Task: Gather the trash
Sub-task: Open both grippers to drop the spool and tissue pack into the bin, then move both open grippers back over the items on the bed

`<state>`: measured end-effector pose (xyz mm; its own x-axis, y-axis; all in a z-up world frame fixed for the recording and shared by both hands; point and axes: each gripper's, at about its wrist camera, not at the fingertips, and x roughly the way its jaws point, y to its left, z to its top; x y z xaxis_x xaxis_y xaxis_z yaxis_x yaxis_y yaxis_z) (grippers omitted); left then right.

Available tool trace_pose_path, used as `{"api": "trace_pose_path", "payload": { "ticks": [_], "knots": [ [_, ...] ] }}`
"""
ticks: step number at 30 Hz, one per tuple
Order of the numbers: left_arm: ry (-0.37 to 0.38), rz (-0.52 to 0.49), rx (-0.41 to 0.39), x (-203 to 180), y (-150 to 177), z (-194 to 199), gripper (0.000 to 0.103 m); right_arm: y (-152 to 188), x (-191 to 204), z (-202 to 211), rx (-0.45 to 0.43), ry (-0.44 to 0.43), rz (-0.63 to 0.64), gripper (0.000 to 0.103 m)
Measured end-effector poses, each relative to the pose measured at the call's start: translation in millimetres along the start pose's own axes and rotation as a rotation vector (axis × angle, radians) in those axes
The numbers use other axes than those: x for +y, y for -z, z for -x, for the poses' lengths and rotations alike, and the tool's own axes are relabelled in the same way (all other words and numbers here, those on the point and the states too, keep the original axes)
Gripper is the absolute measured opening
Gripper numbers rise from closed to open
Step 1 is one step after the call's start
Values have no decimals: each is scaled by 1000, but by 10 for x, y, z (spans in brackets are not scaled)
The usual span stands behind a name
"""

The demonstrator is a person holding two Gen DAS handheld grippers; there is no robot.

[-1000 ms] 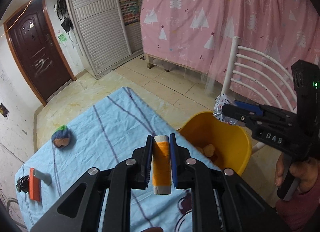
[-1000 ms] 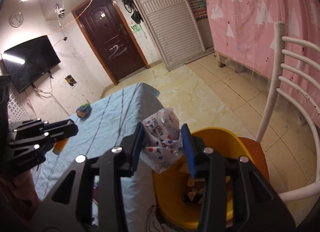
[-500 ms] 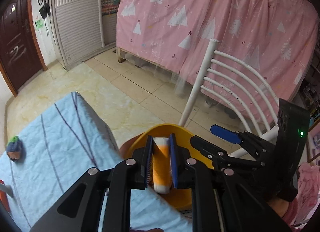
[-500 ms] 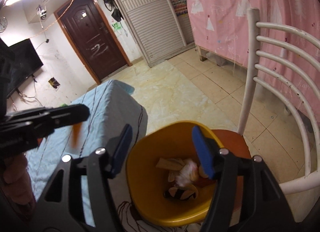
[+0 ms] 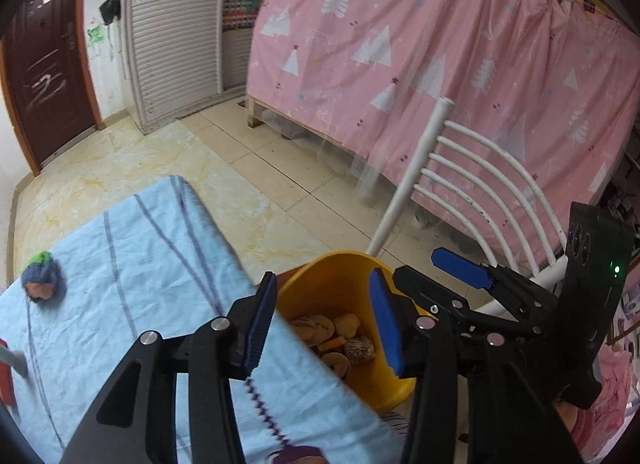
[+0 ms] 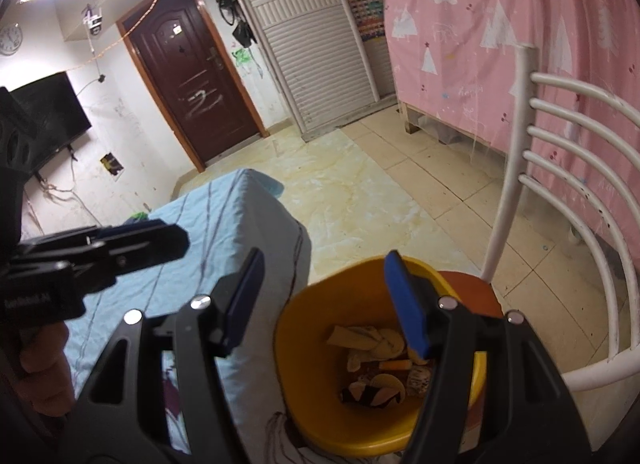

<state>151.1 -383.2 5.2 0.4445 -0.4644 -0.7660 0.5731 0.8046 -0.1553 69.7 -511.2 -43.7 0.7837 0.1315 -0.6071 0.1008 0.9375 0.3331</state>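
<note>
A yellow bin [image 5: 332,276] stands on a chair seat beside the table and holds several pieces of trash, among them the orange tube [image 6: 396,365] and a patterned wrapper [image 6: 418,378]. My left gripper [image 5: 324,320] is open and empty just above the bin's near rim. My right gripper [image 6: 328,300] is open and empty over the bin [image 6: 304,416]; it also shows in the left wrist view [image 5: 460,272]. A blue-green knitted ball [image 5: 40,278] lies on the light blue tablecloth [image 5: 132,272].
A white slatted chair [image 6: 560,168] holds the bin, its back rising to the right. A pink curtain [image 5: 440,64] hangs behind it. A red and grey item [image 5: 8,368] lies at the table's left edge. Tiled floor [image 6: 360,192] and a brown door [image 6: 192,76] are beyond.
Both grippers opened over the bin: the right one let the patterned wrapper fall in, then the left one let go of the orange tube, which now lies in the bin.
</note>
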Motion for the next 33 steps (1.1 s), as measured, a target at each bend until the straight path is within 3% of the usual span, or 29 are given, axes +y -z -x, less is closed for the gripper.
{"api": "trace_pose_path", "payload": {
  "ticks": [6,26,28,33],
  "knots": [
    [-34,59,-37,379,43,207,43,-46,308,-108,15,-19,33,60],
    [-173,272,-151,1833,448,1042,43,-148,1998,-691,127,-202,225,61],
    [-186,285,-156,1942,490,1089,43,-140,2146,-764,138,-213,239,71],
    [-224,324,-172,2273,600,1233,43,-103,2514,-959,171,-229,281,72]
  ]
}}
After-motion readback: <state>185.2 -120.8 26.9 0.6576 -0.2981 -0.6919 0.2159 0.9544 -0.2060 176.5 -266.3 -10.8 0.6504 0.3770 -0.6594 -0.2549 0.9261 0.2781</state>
